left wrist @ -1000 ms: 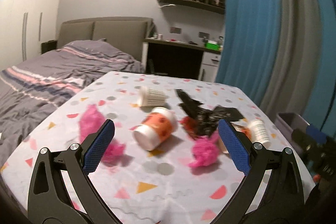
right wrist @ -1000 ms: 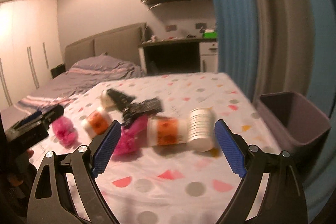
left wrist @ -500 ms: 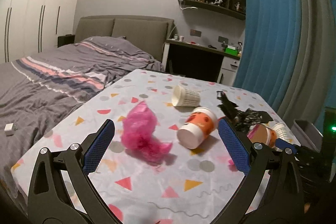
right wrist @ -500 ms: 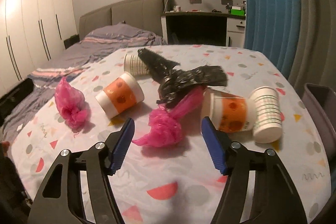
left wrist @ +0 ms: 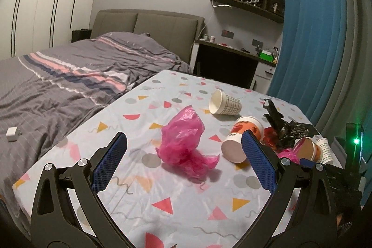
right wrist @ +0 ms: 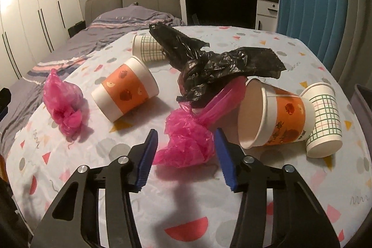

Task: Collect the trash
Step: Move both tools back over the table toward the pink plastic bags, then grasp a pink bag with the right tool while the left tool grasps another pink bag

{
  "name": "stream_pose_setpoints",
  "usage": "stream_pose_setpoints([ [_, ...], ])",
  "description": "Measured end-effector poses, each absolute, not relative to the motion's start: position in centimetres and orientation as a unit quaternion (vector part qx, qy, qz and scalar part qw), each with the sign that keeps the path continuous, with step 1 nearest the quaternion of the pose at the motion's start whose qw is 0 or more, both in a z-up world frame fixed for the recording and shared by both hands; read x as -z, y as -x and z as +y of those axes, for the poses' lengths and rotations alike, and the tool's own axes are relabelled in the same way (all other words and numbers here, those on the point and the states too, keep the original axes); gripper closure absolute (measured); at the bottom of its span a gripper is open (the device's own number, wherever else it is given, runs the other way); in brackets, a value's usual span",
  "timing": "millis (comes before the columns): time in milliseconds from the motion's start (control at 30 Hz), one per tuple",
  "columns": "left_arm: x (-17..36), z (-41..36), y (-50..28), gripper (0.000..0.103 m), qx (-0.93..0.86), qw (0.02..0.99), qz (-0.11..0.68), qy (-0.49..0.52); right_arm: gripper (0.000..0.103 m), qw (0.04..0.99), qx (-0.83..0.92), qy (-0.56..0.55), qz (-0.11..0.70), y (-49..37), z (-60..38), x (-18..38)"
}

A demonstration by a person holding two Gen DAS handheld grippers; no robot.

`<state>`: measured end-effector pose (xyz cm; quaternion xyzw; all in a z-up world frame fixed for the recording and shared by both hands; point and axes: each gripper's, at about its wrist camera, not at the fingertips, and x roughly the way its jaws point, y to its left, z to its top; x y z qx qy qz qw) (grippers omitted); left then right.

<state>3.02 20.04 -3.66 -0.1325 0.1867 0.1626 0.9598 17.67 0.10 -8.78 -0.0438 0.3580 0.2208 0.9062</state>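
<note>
Trash lies on a table with a patterned cloth (left wrist: 162, 201). My left gripper (left wrist: 183, 159) is open, its jaws wide on either side of a crumpled pink bag (left wrist: 183, 141), just short of it. My right gripper (right wrist: 186, 155) is open, jaws partly narrowed around a second pink bag (right wrist: 186, 143), apparently not pressing it. A black bag (right wrist: 216, 64) lies behind that. An orange cup (right wrist: 125, 92) lies on its side at left. Another orange cup (right wrist: 276, 117) and a grid-patterned cup (right wrist: 325, 115) lie at right. A third grid cup (right wrist: 146, 48) lies farther back.
A grey bin (right wrist: 362, 104) stands off the table's right edge. A bed (left wrist: 69, 76) runs along the table's left side. A desk (left wrist: 232, 59) and a blue curtain (left wrist: 309, 38) stand beyond the far end. The right gripper's body (left wrist: 348, 169) shows in the left view.
My left gripper swung left and now frames the left pink bag. My right gripper moved in toward the second pink bag and its jaws narrowed around it.
</note>
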Motion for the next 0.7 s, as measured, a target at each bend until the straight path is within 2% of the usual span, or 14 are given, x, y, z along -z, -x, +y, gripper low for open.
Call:
stream_pose_setpoints([
  [167, 4.0, 20.4, -3.9, 0.006, -0.154, 0.960, 0.193, 0.135, 0.071, 0.901, -0.222, 0.040, 0.372, -18.2, 0.0, 9.1],
  [267, 4.5, 21.0, -4.8, 0.006, -0.147, 0.957, 0.208, 0.138, 0.077, 0.900, -0.227, 0.044, 0.369, -18.0, -0.2, 9.0],
  [533, 6.1, 22.9, -7.3, 0.006, -0.137, 0.943, 0.254, 0.165, 0.078, 0.904, -0.241, 0.040, 0.350, -15.6, -2.5, 8.2],
  [633, 6.3, 23.2, -8.3, 0.015, -0.130, 0.939, 0.268, 0.171, 0.078, 0.905, -0.247, 0.038, 0.343, -14.4, -3.5, 7.9],
  [700, 6.5, 23.2, -9.0, 0.032, -0.123, 0.937, 0.281, 0.169, 0.078, 0.907, -0.249, 0.034, 0.339, -13.7, -4.2, 7.6],
])
